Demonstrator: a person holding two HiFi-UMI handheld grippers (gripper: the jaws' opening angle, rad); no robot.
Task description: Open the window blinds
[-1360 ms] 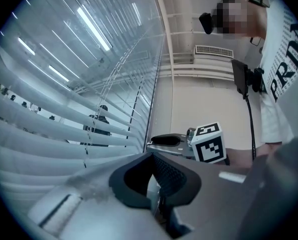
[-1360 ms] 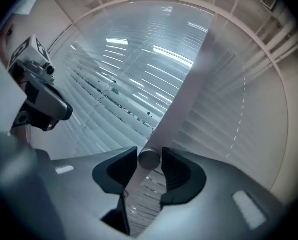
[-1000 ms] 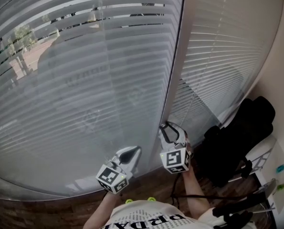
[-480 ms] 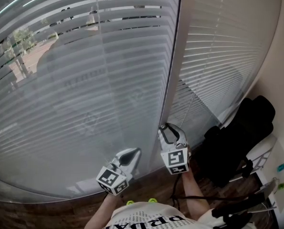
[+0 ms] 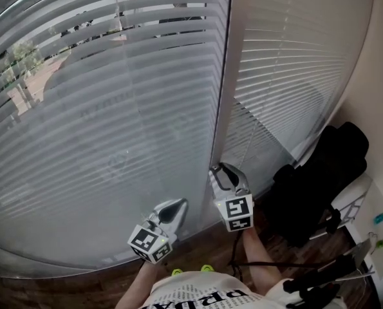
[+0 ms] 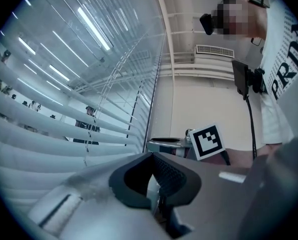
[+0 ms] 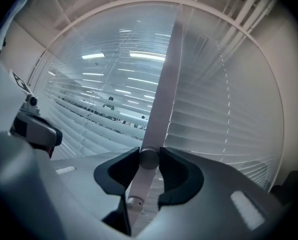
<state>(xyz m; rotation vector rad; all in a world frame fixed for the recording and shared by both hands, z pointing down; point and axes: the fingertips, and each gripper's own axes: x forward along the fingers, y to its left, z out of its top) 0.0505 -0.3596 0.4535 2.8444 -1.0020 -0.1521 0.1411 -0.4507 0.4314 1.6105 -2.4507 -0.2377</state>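
Right gripper (image 5: 224,174) was clamped on the round knob (image 7: 149,158) at the window post (image 5: 222,89), between two panels of blinds (image 5: 107,134). Left gripper (image 5: 170,210) hung closed and empty nearby. If twisted off-centre, the smooth knob could slip from the pads, leaving the slats unturned

Pale horizontal blinds (image 5: 114,121), partly open

Lighting: even, soft daylight through the blinds (image 5: 107,127); lamp glare streaks in both gripper views. Strong fisheye bending, dark vignetted corners. Near foreground blurred.
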